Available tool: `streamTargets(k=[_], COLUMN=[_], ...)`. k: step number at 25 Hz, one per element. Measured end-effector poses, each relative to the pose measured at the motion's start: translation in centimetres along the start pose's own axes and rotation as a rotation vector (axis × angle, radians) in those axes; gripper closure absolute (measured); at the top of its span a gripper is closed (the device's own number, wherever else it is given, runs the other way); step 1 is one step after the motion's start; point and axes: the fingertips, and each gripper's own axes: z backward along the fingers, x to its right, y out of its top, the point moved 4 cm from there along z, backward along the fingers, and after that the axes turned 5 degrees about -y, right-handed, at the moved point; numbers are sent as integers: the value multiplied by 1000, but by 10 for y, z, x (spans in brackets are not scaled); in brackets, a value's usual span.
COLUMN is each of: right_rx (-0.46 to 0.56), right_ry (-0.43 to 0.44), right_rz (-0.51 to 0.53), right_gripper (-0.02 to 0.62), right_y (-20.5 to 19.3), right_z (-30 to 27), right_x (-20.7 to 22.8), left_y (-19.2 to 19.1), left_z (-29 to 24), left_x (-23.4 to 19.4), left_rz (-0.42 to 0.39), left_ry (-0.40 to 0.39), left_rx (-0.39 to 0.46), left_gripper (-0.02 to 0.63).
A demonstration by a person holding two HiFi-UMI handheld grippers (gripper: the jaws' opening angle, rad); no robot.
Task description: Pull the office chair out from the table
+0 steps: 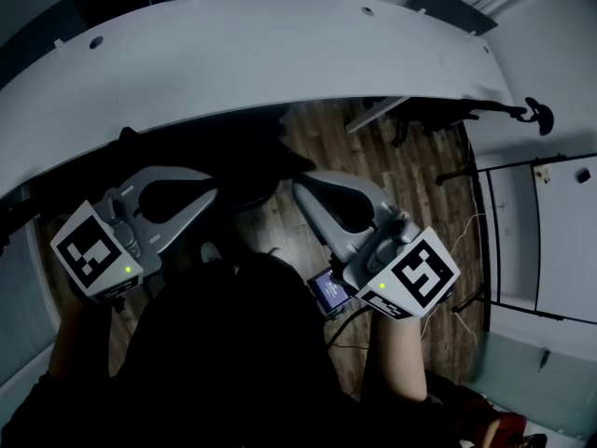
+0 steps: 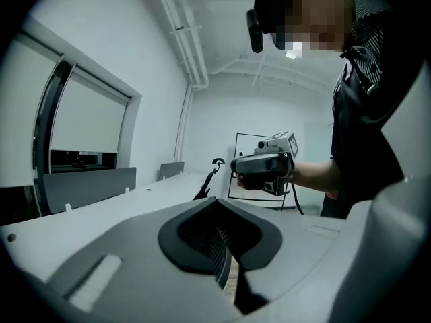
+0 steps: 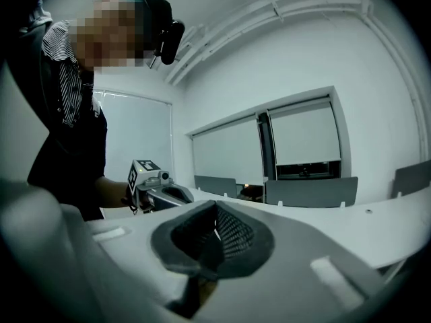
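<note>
Left gripper (image 1: 213, 196): lower left, jaws together.
Right gripper (image 1: 298, 189): lower right, jaws together too.
Office chair (image 1: 247, 157): dark, between them, under the desk (image 1: 280, 54) edge.

We count two grippers, the left gripper (image 1: 211, 200) and the right gripper (image 1: 300, 189); two marker cubes (image 1: 93, 250), one per gripper; one office chair (image 1: 247, 161) between the gripper tips; one table (image 1: 280, 54) ahead of both; one black frame stand (image 1: 532, 241) beyond the right gripper
</note>
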Motion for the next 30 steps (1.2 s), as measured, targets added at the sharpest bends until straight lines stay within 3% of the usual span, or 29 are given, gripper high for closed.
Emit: streamTargets(k=[7,11,17,19,24,26,30], right_rx=[-34,-53,-112,-152,-251,-296,-380], right_ry=[30,53,95,114,199,214,228], right_rz=[8,10,42,79,185,222,297], right_gripper=[592,592,574,554,394,351,288], right_y=[-12,-15,-28,-34,-54,-62,-80], right_z=[-1,-3,-8,-11,-16,-19,-32], right_x=[-10,-9,-7,-11,-17,-16,-16], left_y=[-20,-19,-34,-39,-66,-73,-85], left_z=[3,1,-2,-2,-10,-15,-22], left_x=[7,9,8,11,14,13,7], left_rz=[14,30,-48,-113,-319,-403,-495], left_ry=[0,8,53,38,27,21,9], left_rx=[-36,-14,-129,-186,-425,-492,-578], left_gripper=[603,603,595,526,343,302,218])
